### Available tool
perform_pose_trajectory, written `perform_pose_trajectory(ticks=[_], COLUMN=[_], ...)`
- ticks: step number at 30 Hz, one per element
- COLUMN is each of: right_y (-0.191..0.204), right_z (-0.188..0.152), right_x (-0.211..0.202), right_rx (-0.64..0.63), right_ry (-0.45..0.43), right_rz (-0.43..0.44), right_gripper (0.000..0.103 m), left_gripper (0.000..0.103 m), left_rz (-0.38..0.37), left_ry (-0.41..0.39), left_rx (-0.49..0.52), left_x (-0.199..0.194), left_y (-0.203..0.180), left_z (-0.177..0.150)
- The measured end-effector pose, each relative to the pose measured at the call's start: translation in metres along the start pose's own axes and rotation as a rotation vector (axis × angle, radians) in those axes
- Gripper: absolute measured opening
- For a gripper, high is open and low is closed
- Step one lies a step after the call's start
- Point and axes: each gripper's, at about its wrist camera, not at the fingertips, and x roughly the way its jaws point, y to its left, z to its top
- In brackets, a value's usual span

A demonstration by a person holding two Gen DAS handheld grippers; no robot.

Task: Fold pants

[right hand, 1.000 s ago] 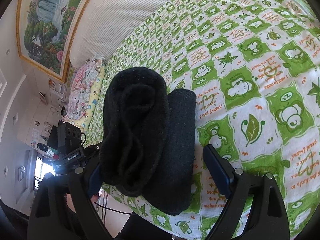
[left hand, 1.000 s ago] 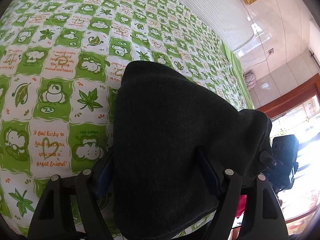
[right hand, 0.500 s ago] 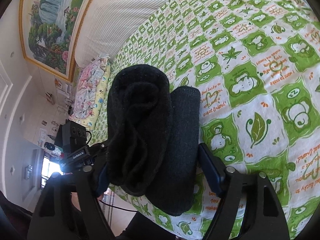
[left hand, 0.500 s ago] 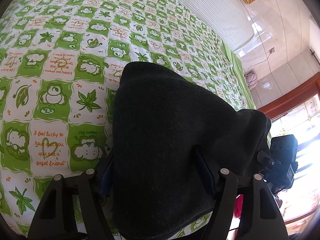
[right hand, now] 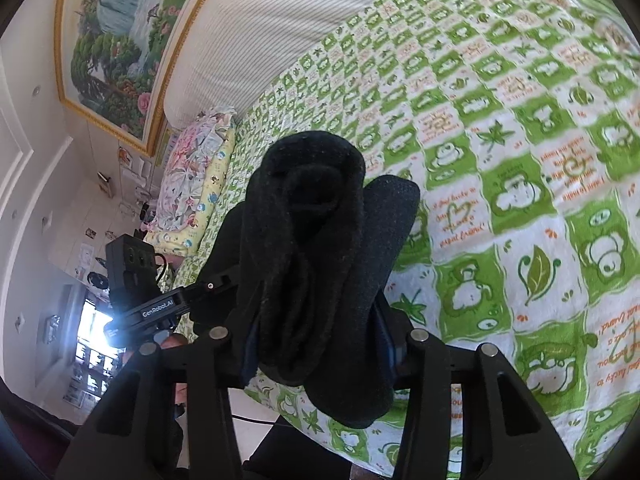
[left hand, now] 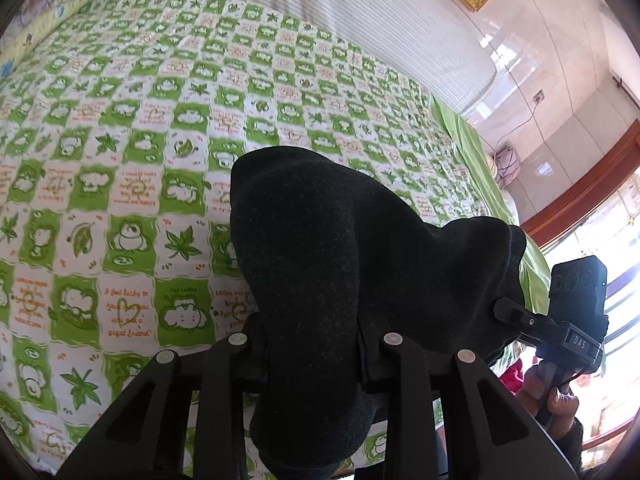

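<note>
Bedspread point(left hand: 120, 184), green and white checked, fills most of both views and gives wide flat room far and left of the bundle; the near edge of the bed point(right hand: 360, 436) drops to the floor just below the grippers, so anything let go too near would likely slide off. Pants point(left hand: 340, 264), black and thick, are bunched into a folded roll at that near edge, seemingly partly lifted. Left gripper point(left hand: 310, 344) and right gripper point(right hand: 316, 340) each have their jaws narrowed onto a side of the roll; uneven release could let the layers spring open or skew.
</note>
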Motion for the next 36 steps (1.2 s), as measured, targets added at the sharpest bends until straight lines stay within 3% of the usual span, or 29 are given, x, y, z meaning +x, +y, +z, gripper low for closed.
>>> perform_pose_trajectory(ticks=[10, 20, 36], right_y=[0.032, 0.068, 0.090], right_z=[0.028, 0.073, 0.129], right_x=[0.019, 0.079, 0.158], right_rx=[-0.090, -0.179, -0.267], right_ry=[0.013, 0.043, 0.087], right_rz=[0.031, 0.075, 0.053], right_gripper=[0.045, 0.045, 0.045], left_gripper=[0.029, 0.029, 0.029], left_rz=[0.121, 0.251, 0.351], left_ry=[-0.121, -0.200, -0.237], left_rx=[0.029, -0.024, -0.042], left_x=[-0.042, -0.069, -0.057], left_y=[0.003, 0.036, 0.077], left_z=[0.016, 0.048, 0.101])
